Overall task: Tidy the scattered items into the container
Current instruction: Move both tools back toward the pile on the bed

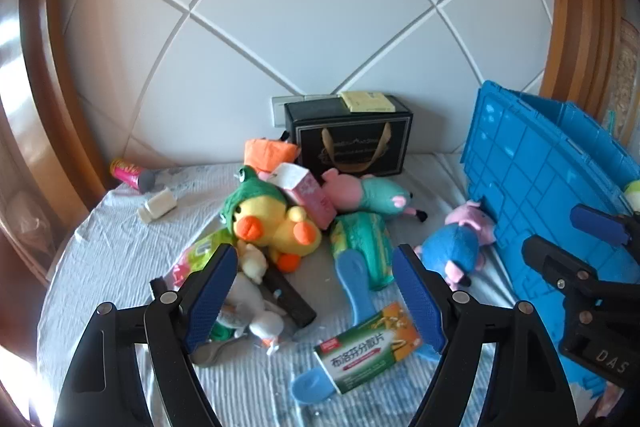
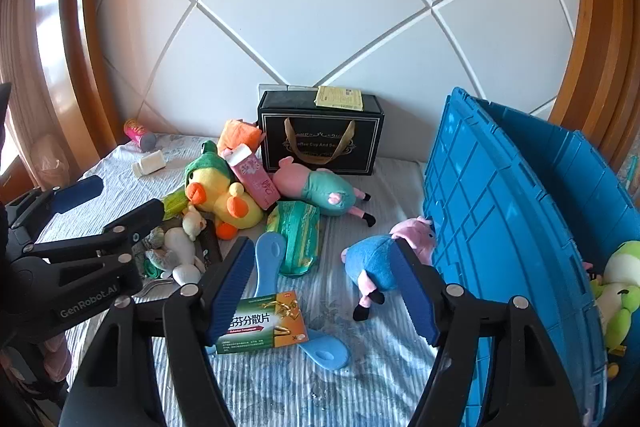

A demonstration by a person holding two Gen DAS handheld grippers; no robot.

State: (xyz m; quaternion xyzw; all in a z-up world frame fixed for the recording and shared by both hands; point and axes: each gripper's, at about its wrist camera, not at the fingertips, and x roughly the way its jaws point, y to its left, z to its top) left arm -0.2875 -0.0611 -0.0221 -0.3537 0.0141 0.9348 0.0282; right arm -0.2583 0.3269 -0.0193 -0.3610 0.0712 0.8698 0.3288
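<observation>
Both our grippers are spread apart with nothing in them. Right under the left gripper (image 1: 316, 303) lies a green medicine box (image 1: 368, 345) on a blue spoon (image 1: 354, 279). Our right gripper (image 2: 326, 291) has a small blue pig toy (image 2: 374, 261) just past its right finger, touching the blue bin (image 2: 500, 227). We think the pig is the easy one: come down over its soft middle, squeeze gently, lift, and drop it in the bin beside it. Farther off, the duck (image 1: 272, 223) and other toys lie piled on the bed (image 1: 120, 247)
</observation>
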